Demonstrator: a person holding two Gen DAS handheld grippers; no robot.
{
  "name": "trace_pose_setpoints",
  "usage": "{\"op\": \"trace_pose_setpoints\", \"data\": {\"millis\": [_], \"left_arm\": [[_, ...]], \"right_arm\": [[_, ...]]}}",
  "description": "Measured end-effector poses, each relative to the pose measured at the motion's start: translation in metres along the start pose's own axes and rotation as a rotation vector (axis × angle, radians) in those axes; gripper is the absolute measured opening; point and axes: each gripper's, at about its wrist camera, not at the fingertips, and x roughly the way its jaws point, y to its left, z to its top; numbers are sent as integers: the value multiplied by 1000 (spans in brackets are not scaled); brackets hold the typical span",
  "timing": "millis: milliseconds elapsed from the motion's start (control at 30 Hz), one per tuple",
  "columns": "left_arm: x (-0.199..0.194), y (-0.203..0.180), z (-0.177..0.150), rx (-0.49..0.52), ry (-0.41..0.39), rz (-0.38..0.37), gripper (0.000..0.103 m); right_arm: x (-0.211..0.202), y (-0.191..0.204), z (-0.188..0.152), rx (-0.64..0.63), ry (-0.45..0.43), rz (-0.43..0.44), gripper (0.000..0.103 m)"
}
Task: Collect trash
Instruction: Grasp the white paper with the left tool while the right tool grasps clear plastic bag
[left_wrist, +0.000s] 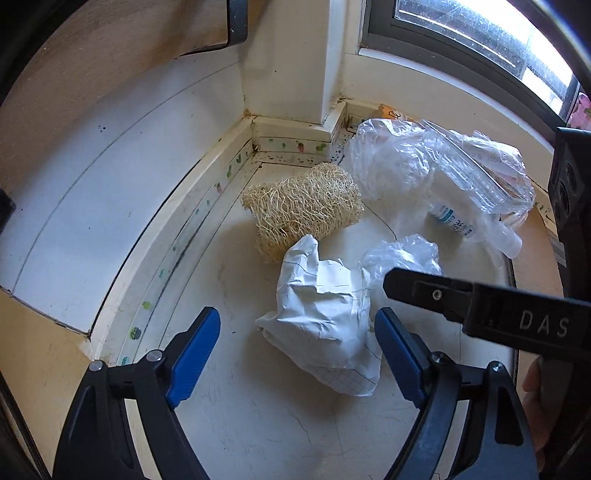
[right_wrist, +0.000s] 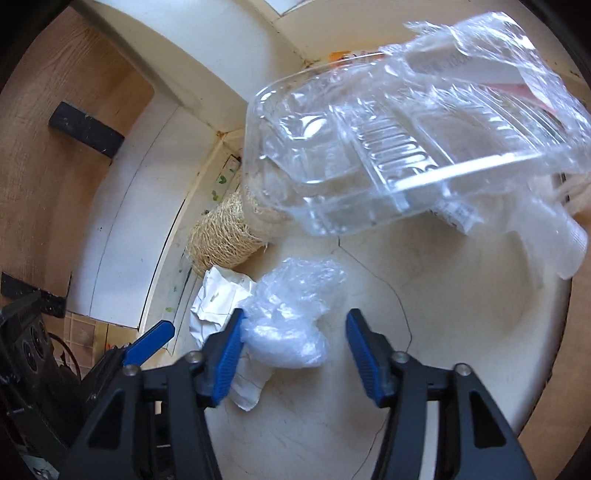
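A crumpled white paper lies on the cream surface between the blue pads of my left gripper. Those jaws stand wide, with the left pad well clear of the paper. A crumpled wad of clear plastic lies between the pads of my right gripper. Its left pad brushes the wad and its right pad stands apart. The same paper shows partly under the wad. A black finger of the right gripper crosses the left wrist view beside the plastic wad.
A tan loofah lies near the wall corner. Behind are a clear clamshell box in plastic wrap and a small spray bottle. A skirting board bounds the left side, and a window is above.
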Motion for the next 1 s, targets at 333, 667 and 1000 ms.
{"op": "trace_pose_setpoints", "data": {"millis": [333,667,1000], "left_arm": [[14,-4,12,-40,30,-42,59],[4,-18,6,-23,16,-51,46],[-82,-28,-38,43,-26,-105,45]], "right_arm": [[-41,-11,-31,-3,-47,-67,37],[-77,-26,-59,11,-59,-75,36],[-121,6,-100,-6,-133,-82,35]]}}
